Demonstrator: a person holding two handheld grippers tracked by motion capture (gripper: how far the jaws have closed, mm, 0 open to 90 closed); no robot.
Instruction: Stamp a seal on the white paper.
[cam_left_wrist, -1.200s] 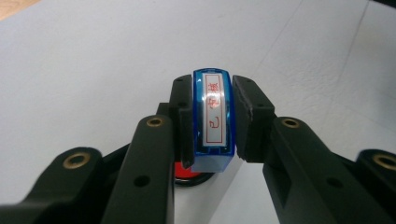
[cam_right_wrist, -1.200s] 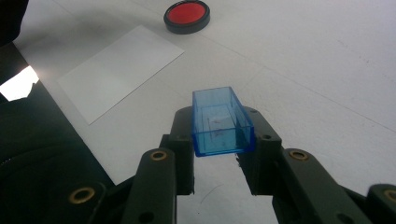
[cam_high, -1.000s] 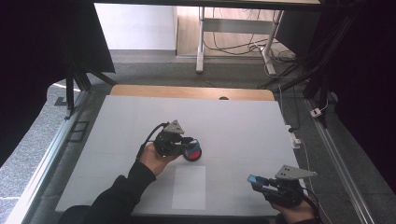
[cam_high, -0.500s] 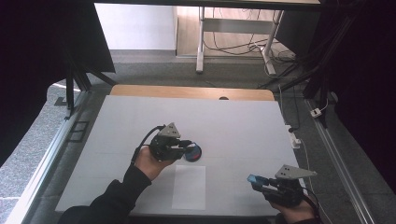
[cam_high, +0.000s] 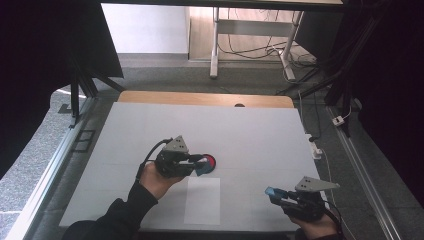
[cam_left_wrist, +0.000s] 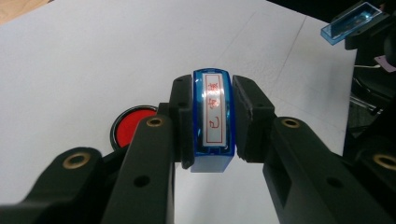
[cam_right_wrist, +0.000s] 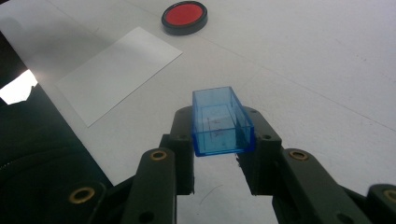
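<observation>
My left gripper (cam_high: 200, 165) is shut on a blue stamp (cam_left_wrist: 212, 116) whose face with red characters shows in the left gripper view. It hovers just left of a round red ink pad (cam_high: 210, 161) in a black rim, which lies on the white table (cam_high: 260, 135). The ink pad (cam_left_wrist: 133, 128) shows beside the left jaw. My right gripper (cam_high: 274, 192), near the front right, is shut on a clear blue stamp cap (cam_right_wrist: 222, 121), open end facing away. The cap (cam_left_wrist: 353, 21) also shows at the top right of the left gripper view.
A white paper sheet (cam_high: 202, 200) lies near the front edge, between the two hands and just in front of the ink pad (cam_right_wrist: 184, 16). The paper (cam_right_wrist: 116, 72) lies left of the right gripper. A wooden strip (cam_high: 200, 98) runs along the table's far edge.
My left gripper with the stamp has drawn a little to the left and up from the ink pad. The right gripper has kept still.
</observation>
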